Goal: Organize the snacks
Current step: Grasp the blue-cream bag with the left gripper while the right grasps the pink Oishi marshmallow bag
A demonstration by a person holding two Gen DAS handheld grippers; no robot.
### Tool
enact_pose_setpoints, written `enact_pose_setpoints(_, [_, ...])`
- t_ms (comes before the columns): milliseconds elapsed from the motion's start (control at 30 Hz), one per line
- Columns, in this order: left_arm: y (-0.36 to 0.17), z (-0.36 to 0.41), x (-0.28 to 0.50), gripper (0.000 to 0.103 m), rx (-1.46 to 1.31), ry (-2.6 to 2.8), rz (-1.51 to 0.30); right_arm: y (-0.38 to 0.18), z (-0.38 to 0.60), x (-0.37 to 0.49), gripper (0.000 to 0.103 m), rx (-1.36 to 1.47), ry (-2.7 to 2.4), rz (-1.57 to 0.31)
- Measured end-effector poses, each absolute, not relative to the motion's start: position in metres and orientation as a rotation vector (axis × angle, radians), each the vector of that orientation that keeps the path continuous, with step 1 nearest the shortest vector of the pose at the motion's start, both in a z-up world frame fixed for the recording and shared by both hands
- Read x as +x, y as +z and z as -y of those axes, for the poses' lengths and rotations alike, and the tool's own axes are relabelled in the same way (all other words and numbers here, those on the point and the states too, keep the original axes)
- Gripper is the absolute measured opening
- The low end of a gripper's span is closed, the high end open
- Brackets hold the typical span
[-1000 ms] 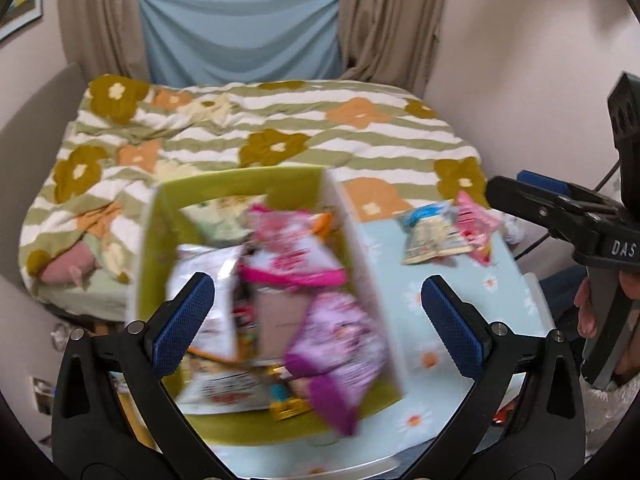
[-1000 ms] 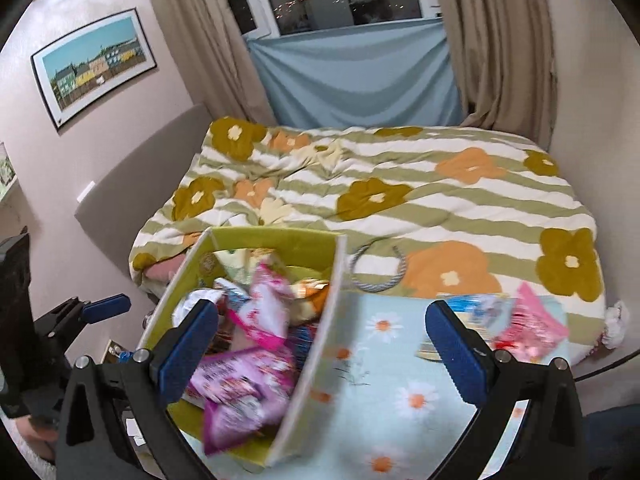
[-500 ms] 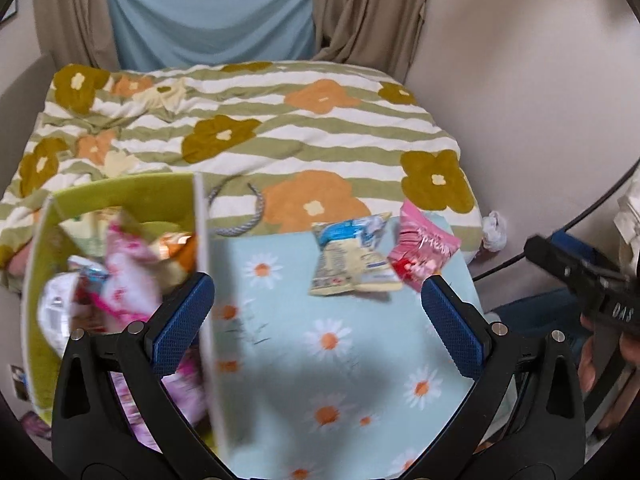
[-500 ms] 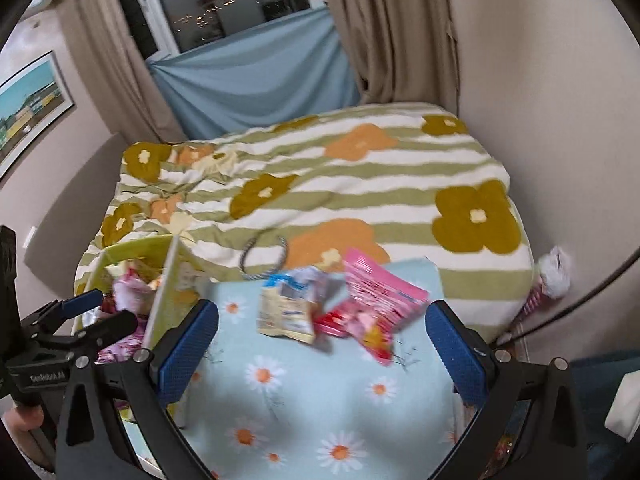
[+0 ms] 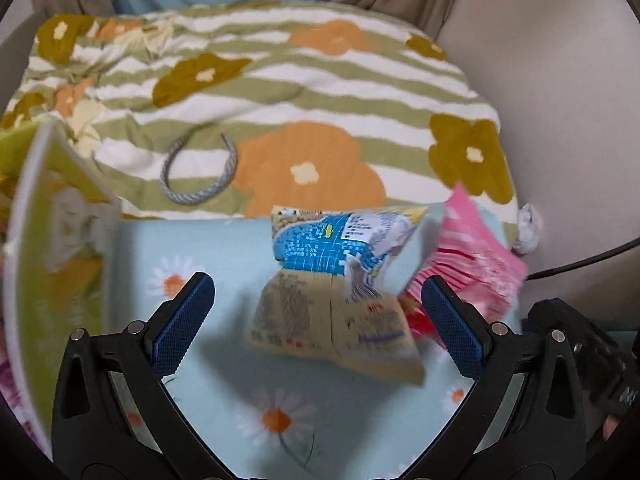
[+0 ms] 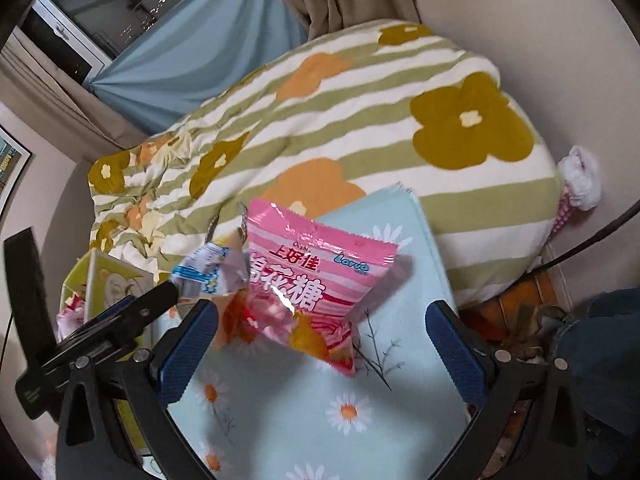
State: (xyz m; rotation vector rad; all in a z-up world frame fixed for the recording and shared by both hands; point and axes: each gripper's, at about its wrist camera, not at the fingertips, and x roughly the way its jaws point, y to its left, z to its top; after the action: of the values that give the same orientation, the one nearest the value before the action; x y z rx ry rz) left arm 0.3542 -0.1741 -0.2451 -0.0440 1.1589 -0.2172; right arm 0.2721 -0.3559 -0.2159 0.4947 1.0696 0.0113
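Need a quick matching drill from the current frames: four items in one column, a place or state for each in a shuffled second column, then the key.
Items:
1. blue and tan snack bag
2. pink snack bag
3. green box
4. grey rope loop

Place or state:
A. lies on the striped flowered blanket
B. stands at the left edge of the daisy cloth, holding snacks
C. lies in front of the open left tongs
D. lies in front of the open right tongs

Pairs: 1-C, 2-D, 3-B, 4-A
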Motion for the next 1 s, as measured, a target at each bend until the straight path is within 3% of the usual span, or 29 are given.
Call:
enact_pose_setpoints(133, [-0.272,0.178,0.365,0.102,-0.051,-0.218,-1.201,-0.239,0.352,0.285,0.103,0.52,0.018,-1.081])
enact_pose_setpoints(233, [-0.287,0.179,0.368,0.087,-0.072,-0.223,-1.24,-0.252,0.35,0.296,0.103,0.555,0.038,-1.093])
enact_pose_setpoints(400, [-0.293,0.176,0.366,0.077,-0.078,-0.229,-1.244,-0.259,0.343,0.31,0.103,0.557,0.061,-1.098])
enact_pose_setpoints(733, [-0.29,0.165,0.351,0.072,-0.053,-0.192,-1.23,-0.272,0.327,0.329,0.102,0.457,0.073,-1.136])
enact_pose_setpoints(800, [-0.289,0.162,0.349,0.072,-0.044,-0.181,-1.228,-0.276,0.327,0.33,0.096,0.43,0.072,-1.145])
enact_pose_setpoints(900, [-0.287,0.16,0.345,0.071,-0.028,-0.165,-1.228,-0.274,0.324,0.332,0.076,0.373,0.08,-1.146])
enact_pose_setpoints(1000, [-0.283,0.161,0.339,0.071,-0.013,-0.162,-1.221,-0.273,0.323,0.331,0.068,0.349,0.093,-1.146])
